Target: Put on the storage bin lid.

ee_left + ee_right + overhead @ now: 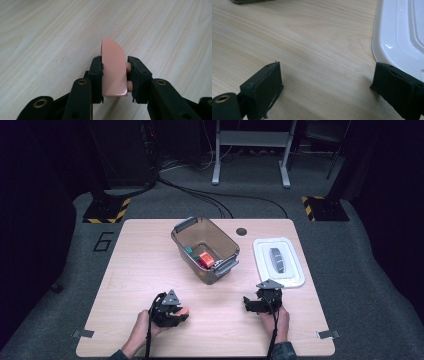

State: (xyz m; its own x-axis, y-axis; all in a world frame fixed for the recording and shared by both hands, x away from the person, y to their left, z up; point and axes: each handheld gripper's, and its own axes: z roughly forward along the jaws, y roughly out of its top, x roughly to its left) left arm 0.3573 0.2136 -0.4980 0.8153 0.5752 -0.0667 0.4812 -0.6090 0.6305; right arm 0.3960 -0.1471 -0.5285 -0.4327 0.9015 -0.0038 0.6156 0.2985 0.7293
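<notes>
The left tongs [115,75] clamp a salmon-pink plastic block with one curved edge [113,70]. In the left gripper view the two black jaws press on its flat sides; two round studs on the block's right face meet the right jaw, and the curved end sticks out past the jaw tips over the pale wood-grain counter [50,30]. From the high view the left tongs [176,312] sit near the front edge of the counter [135,250], left of centre, with the pink block [183,310] showing at their right side, held by the person's left hand [142,332]. Whether the block rests on the counter or is lifted just clear of it cannot be told.

The right tongs [327,87] stand wide apart and hold nothing; bare counter lies between their jaws. The right jaw sits just beside the rim of a white plastic lid [392,37]. In the high view the right tongs [256,304] lie near the front right of the counter, just in front of the white lid [295,265], which lies flat with a grey handle in its middle.

Behind the tongs, at mid-counter, stands a translucent brown plastic bin with grey handles [185,242], set at an angle. Inside it lie several small coloured blocks [205,259], red, orange and green among them.
</notes>
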